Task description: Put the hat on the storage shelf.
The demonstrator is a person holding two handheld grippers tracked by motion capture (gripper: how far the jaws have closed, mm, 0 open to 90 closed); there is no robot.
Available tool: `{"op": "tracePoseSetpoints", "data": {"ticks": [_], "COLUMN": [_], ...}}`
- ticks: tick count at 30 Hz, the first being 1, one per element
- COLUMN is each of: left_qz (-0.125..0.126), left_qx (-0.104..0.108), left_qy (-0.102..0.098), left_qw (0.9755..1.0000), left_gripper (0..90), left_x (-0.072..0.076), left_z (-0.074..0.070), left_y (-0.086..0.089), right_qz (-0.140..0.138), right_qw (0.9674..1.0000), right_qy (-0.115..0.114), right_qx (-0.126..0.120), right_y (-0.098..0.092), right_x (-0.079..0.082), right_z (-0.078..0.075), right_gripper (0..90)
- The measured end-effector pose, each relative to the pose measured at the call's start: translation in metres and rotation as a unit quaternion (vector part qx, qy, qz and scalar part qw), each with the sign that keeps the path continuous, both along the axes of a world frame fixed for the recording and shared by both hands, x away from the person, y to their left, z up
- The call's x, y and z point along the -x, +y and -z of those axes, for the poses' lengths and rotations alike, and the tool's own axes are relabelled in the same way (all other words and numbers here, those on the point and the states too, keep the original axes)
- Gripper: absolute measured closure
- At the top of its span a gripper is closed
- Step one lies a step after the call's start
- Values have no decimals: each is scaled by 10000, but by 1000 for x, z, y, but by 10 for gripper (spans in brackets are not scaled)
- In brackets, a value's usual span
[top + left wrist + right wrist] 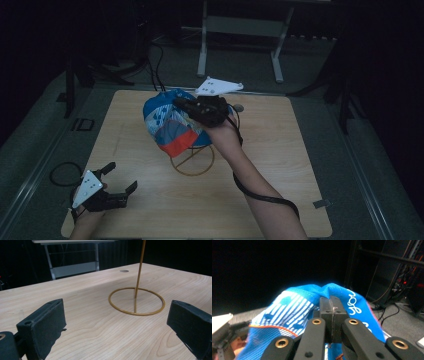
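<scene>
— What's the right gripper (186,104) got hold of?

— A blue cloth cap with white stripes and an orange-red patch (167,125). The black jaws are pinched tight together on a fold of its fabric; looking along them in the right gripper view, the two pads meet with only a sliver of the cloth between them, and the cap (294,305) bulges out to either side.

— Where is the cap, then?

— Up off the pale wooden table (280,165), held over its far middle. It hangs around the top of a thin gold wire stand with a ring base (192,161), and the ring lies flat on the wood just below the orange-red patch. Whether the cap rests on the stand's upright rod or only drapes beside it, I cannot tell.

— And the left gripper (120,181)?

— Down at the near left corner, low over the table, jaws spread wide with nothing between them. In the left gripper view they frame the stand's ring (136,301) and its rod, which are well apart from the pads.

— Anything else on the table?

— A small round hole (124,271) in the wood, beyond the ring.
</scene>
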State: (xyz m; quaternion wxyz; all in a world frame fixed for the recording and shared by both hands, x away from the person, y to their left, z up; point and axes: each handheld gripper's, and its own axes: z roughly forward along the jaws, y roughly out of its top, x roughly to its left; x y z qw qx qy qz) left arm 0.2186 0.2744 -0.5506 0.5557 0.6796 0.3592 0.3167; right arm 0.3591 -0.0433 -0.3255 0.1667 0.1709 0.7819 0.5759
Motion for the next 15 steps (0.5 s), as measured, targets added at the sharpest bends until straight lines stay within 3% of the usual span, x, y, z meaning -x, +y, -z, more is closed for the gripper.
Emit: {"op": "tracePoseSetpoints", "data": {"ticks": [8, 15], "left_qz": [27, 55], "left_qx": [-25, -36], "left_qy": [66, 119], "left_qw": [10000, 9999], "left_gripper": [23, 23], "left_x": [-1, -2], "left_z": [3, 5], "left_y": [0, -1], "right_qz": [149, 343], "right_qw": [9991, 9985], "right_qy": [150, 275], "right_qx": [376, 340], "right_y": [4, -13], "right_x": [-7, -13], "right_z": [20, 30], "right_gripper": [900, 900]}}
